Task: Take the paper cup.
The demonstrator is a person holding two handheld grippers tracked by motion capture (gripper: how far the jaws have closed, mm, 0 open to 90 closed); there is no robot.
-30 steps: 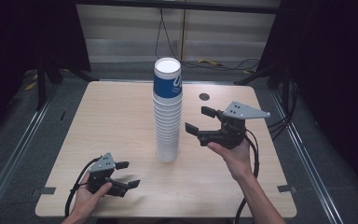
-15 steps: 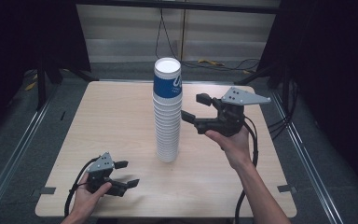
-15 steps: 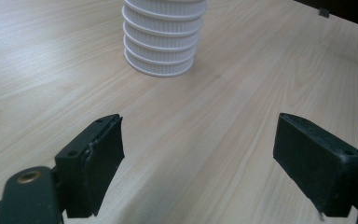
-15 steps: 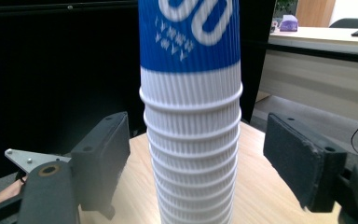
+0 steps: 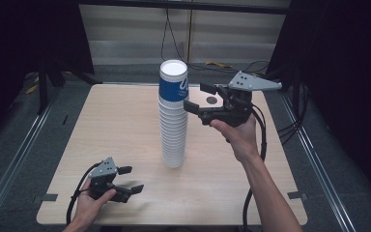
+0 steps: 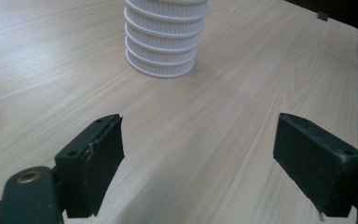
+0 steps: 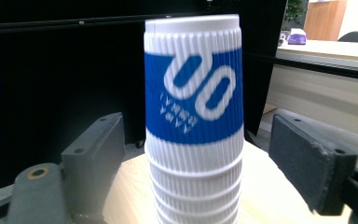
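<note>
Tall cup stack (image 5: 173, 116) mid-bench (image 5: 121, 125); right gripper (image 5: 200, 99) jaws spread beside top cup (image 7: 193, 84), apart. Left gripper (image 5: 129, 180) jaws spread, empty, near front edge. Stack top cropped in left gripper view.

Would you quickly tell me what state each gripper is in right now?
Left gripper: open, holding nothing, low over the table.
Right gripper: open, holding nothing, raised beside the top cup of the cup stack.

The high view looks forward and down over the whole surface (image 5: 125, 125). The left gripper view sits low, close to the surface, facing the cup stack (image 6: 165, 42) base. The right gripper view faces its top closely, level. All share the stack.
</note>
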